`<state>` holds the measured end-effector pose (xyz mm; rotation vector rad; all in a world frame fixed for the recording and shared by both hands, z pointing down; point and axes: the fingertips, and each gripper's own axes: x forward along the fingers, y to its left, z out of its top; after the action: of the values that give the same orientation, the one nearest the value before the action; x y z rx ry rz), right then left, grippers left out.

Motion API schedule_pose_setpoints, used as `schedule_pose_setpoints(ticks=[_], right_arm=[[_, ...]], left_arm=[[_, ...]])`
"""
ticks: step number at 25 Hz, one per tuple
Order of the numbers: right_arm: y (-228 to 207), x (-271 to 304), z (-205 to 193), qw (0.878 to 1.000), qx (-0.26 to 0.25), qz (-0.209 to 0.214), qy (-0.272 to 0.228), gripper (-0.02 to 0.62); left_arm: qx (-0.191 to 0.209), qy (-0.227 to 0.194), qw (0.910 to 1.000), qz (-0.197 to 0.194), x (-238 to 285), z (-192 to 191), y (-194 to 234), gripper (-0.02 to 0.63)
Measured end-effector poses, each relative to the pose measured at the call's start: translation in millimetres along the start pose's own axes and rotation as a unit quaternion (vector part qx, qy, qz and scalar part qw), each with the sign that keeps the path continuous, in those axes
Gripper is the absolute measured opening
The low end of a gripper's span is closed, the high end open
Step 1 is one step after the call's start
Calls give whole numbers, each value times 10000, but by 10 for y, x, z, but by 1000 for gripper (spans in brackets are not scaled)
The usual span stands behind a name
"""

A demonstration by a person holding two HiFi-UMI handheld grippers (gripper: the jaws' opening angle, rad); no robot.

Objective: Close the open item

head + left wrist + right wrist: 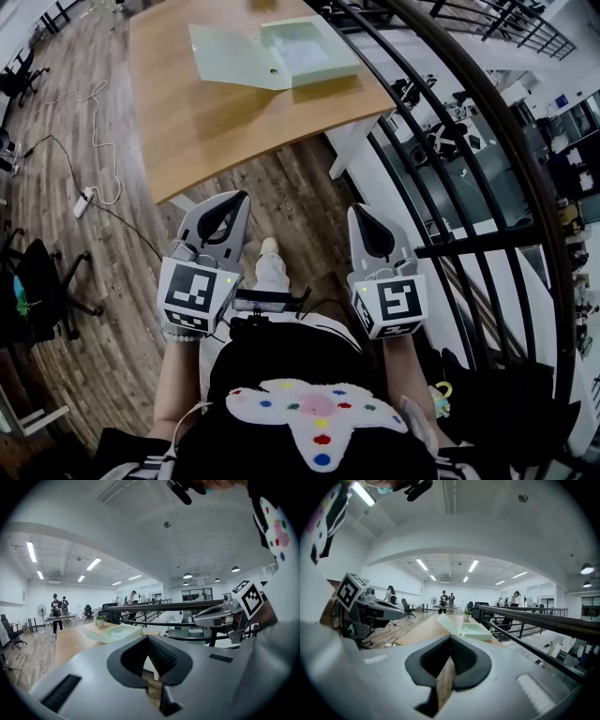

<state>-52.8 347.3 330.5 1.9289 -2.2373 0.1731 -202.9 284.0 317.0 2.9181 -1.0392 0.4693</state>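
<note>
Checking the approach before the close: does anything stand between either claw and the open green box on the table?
Nothing visible does. The left claw and right claw, both shut and empty, are short of the table; only floor and bare wood separate them from the open box. The railing runs alongside at right.

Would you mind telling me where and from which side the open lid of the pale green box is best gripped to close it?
Probably grip the lid at its free long edge, the one farthest from the tray, coming from the left side of the table with the left hand-held gripper. That thin flap hinges at the tray, and its outer edge seems slightly raised.
</note>
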Motion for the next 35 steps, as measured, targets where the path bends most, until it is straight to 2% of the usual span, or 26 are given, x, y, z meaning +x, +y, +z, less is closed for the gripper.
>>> schedule_pose_setpoints(ticks=[14,26,35], right_arm=[[-323,1018,311,9999,4,-116,41,8],[-549,1884,474,9995,42,-299,117,8],[-651,2362,556,9991,40,-404,140,8]], left_arm=[[6,4,9999,-139,800,250,777,5],[-44,40,9996,-289,1462,321,1473,5],[-94,36,9991,-422,1827,327,1814,4]])
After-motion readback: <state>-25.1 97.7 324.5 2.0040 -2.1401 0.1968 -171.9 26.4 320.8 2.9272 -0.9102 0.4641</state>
